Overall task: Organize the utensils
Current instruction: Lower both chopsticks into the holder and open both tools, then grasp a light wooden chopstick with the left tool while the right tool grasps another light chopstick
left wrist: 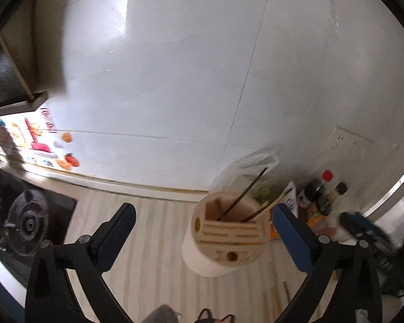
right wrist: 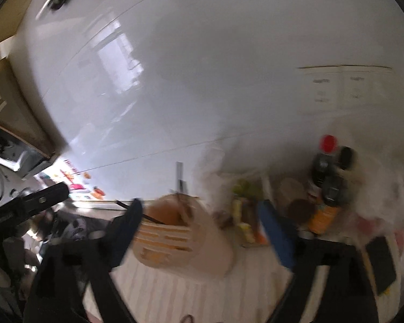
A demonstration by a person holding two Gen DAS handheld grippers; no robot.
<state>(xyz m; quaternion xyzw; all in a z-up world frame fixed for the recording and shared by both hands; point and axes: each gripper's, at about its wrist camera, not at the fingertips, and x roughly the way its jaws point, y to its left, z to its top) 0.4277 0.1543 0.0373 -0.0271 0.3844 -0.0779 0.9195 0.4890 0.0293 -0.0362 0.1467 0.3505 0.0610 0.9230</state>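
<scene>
A cream utensil holder (left wrist: 226, 242) stands upright on the striped counter (left wrist: 148, 242), with dark chopsticks (left wrist: 245, 196) leaning out of its top pocket. My left gripper (left wrist: 204, 211) is open and nothing is held; the holder sits just ahead, nearer the right finger (left wrist: 291, 237). In the blurred right wrist view the same holder (right wrist: 183, 242) with chopsticks (right wrist: 150, 217) appears between the spread fingers of my right gripper (right wrist: 202, 212), which is open and holds nothing. The left gripper (right wrist: 40, 202) shows as a dark bar at the far left.
A gas burner (left wrist: 27, 223) is set into the counter at left. Behind the holder are a clear plastic bag (left wrist: 245, 167), dark sauce bottles (left wrist: 323, 188), one red-capped, and food packets (right wrist: 245, 215). The white tiled wall (left wrist: 175, 80) carries a socket (left wrist: 344, 140) and stickers (left wrist: 40, 140).
</scene>
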